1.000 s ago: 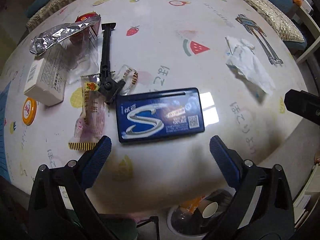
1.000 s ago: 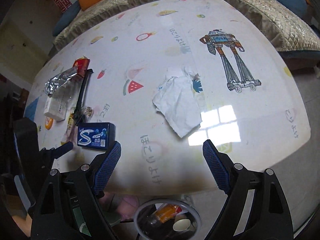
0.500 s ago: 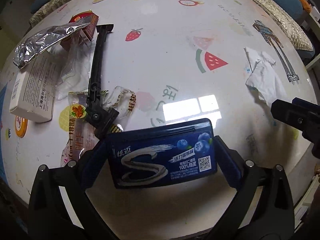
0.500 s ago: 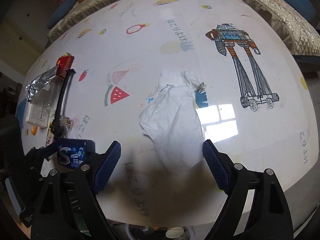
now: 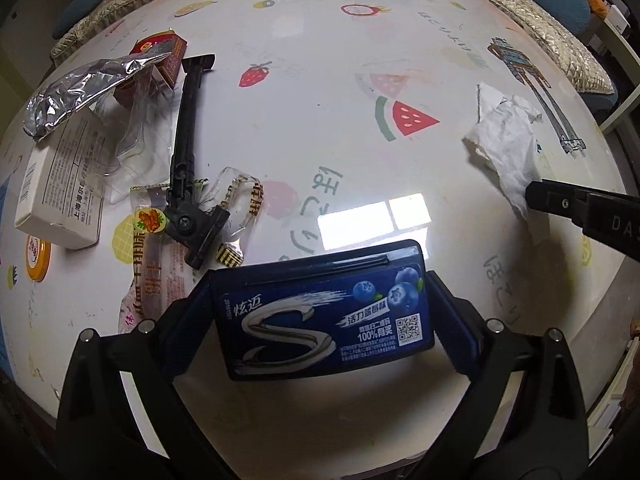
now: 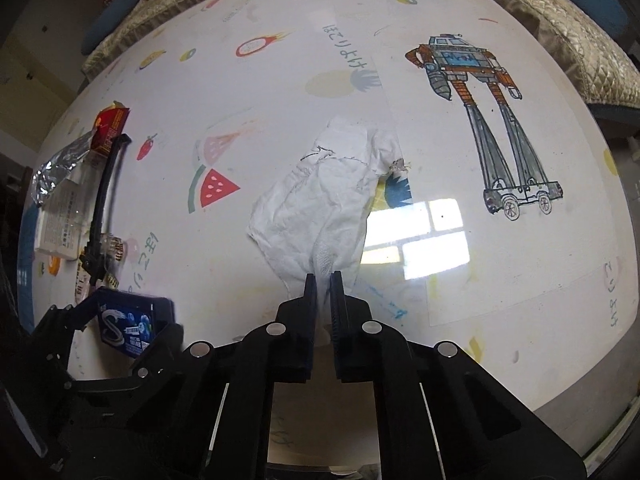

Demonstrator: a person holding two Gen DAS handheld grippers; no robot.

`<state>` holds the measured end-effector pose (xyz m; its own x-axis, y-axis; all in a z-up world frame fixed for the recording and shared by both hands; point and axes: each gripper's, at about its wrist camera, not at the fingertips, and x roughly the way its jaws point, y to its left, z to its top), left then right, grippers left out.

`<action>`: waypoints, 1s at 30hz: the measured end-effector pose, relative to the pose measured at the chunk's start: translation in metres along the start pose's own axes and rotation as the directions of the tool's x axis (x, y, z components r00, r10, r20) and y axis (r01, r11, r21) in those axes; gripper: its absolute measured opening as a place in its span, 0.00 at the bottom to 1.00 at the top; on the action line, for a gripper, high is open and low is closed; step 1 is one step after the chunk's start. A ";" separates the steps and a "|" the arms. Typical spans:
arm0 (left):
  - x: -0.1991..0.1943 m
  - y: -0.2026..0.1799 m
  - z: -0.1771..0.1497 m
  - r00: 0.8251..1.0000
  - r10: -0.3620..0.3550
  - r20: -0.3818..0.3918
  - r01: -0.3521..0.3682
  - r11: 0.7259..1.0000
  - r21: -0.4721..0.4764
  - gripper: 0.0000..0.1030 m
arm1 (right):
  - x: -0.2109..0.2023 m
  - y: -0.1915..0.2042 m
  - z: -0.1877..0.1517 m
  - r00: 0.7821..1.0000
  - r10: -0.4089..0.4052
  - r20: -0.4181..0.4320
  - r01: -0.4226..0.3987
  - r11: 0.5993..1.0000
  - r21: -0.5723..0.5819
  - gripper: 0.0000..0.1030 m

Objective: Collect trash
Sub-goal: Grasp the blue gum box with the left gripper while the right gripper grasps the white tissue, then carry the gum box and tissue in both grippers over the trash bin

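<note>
My left gripper (image 5: 320, 312) is shut on a dark blue gum box (image 5: 322, 310), its two pads against the box's short ends, at the near edge of the round table. The box and left gripper also show in the right wrist view (image 6: 128, 322). My right gripper (image 6: 323, 284) is shut on the near edge of a crumpled white tissue (image 6: 320, 208) that lies mid-table. In the left wrist view the tissue (image 5: 506, 148) is at the right, with the right gripper's black finger (image 5: 560, 200) on it.
On the left of the table (image 5: 304, 92) lie a foil wrapper (image 5: 84, 92), a white carton (image 5: 56, 196), a red box (image 5: 160, 52), a black plastic bracket (image 5: 188, 168), clear film and a snack wrapper (image 5: 148, 276). Quilted cushions (image 5: 540, 20) ring the far edge.
My left gripper has closed around the gum box. My right gripper moved forward to the tissue and shut on its near edge.
</note>
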<state>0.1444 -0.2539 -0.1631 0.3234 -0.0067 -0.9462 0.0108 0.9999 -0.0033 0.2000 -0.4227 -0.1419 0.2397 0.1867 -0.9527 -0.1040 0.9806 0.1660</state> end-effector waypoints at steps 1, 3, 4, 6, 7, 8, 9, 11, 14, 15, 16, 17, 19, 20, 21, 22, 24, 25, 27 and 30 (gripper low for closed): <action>0.000 -0.001 -0.001 1.000 -0.004 0.001 0.004 1.000 0.001 0.92 | -0.002 -0.001 -0.001 1.000 0.000 0.009 0.000 1.000 -0.001 0.04; -0.001 0.001 -0.002 1.000 -0.013 0.002 0.013 1.000 -0.009 0.92 | -0.007 -0.004 -0.003 1.000 0.013 0.023 -0.014 1.000 0.013 0.02; -0.001 0.001 -0.002 1.000 -0.022 0.000 0.022 1.000 -0.011 0.92 | -0.010 -0.004 -0.004 0.999 0.018 0.036 -0.019 1.000 0.016 0.02; -0.005 -0.001 -0.003 0.999 -0.032 0.000 0.032 0.999 -0.006 0.92 | -0.018 -0.004 -0.006 0.998 0.052 0.047 -0.053 0.998 0.019 0.02; -0.008 -0.001 -0.004 0.999 -0.038 0.008 0.038 0.999 -0.005 0.92 | -0.024 -0.003 -0.008 0.997 0.055 0.060 -0.055 0.998 0.014 0.02; -0.012 0.000 -0.003 0.999 -0.038 0.019 0.038 0.999 -0.002 0.92 | -0.029 -0.002 -0.010 0.995 0.067 0.068 -0.068 0.998 0.010 0.02; -0.017 0.000 -0.003 0.999 -0.043 0.025 0.043 0.999 0.000 0.92 | -0.037 -0.001 -0.013 0.994 0.083 0.076 -0.084 0.996 0.007 0.02; -0.028 -0.002 -0.004 0.998 -0.052 0.035 0.052 0.999 0.003 0.92 | -0.052 -0.002 -0.020 0.992 0.085 0.098 -0.085 0.996 -0.002 0.02; -0.045 -0.007 -0.007 0.996 -0.058 0.060 0.058 0.998 0.017 0.92 | -0.076 -0.006 -0.037 0.989 0.092 0.119 -0.092 0.996 -0.005 0.02; -0.052 -0.009 -0.009 0.996 -0.064 0.068 0.062 0.998 0.022 0.92 | -0.084 -0.008 -0.044 0.987 0.100 0.123 -0.100 0.995 -0.004 0.02; -0.057 -0.011 -0.011 0.995 -0.066 0.074 0.065 0.998 0.027 0.92 | -0.092 -0.010 -0.054 0.985 0.112 0.130 -0.112 0.994 -0.004 0.02; -0.064 -0.012 -0.014 0.994 -0.071 0.080 0.068 0.997 0.031 0.92 | -0.100 -0.014 -0.064 0.985 0.110 0.136 -0.110 0.994 -0.003 0.02; -0.076 -0.017 -0.022 0.993 -0.083 0.087 0.080 0.996 0.045 0.92 | -0.116 -0.015 -0.087 0.984 0.109 0.143 -0.109 0.994 -0.005 0.02; -0.082 -0.020 -0.028 0.992 -0.094 0.089 0.089 0.995 0.053 0.92 | -0.121 -0.016 -0.098 0.983 0.110 0.147 -0.111 0.994 -0.002 0.02; -0.088 -0.026 -0.036 0.990 -0.106 0.093 0.100 0.993 0.067 0.92 | -0.128 -0.018 -0.112 0.982 0.114 0.148 -0.116 0.993 0.000 0.02; -0.093 -0.031 -0.043 0.989 -0.114 0.095 0.107 0.991 0.080 0.92 | -0.133 -0.019 -0.124 0.982 0.119 0.150 -0.121 0.993 0.005 0.02; -0.103 -0.045 -0.061 0.986 -0.138 0.092 0.127 0.986 0.111 0.92 | -0.143 -0.021 -0.148 0.981 0.116 0.153 -0.119 0.993 0.014 0.02; -0.107 -0.051 -0.069 0.986 -0.143 0.091 0.132 0.983 0.126 0.92 | -0.148 -0.022 -0.161 0.982 0.114 0.152 -0.118 0.993 0.016 0.02; -0.114 -0.063 -0.088 0.984 -0.155 0.090 0.140 0.977 0.160 0.92 | -0.156 -0.025 -0.184 0.983 0.106 0.153 -0.111 0.994 0.024 0.02; -0.122 -0.076 -0.119 0.982 -0.169 0.084 0.149 0.968 0.203 0.92 | -0.164 -0.030 -0.223 0.984 0.100 0.148 -0.108 0.993 0.045 0.02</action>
<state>-0.0082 -0.3277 -0.0861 0.3953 -0.1761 -0.9015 0.2507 0.9649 -0.0785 -0.0510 -0.4962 -0.0476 0.3683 0.2904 -0.8832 -0.0855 0.9565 0.2789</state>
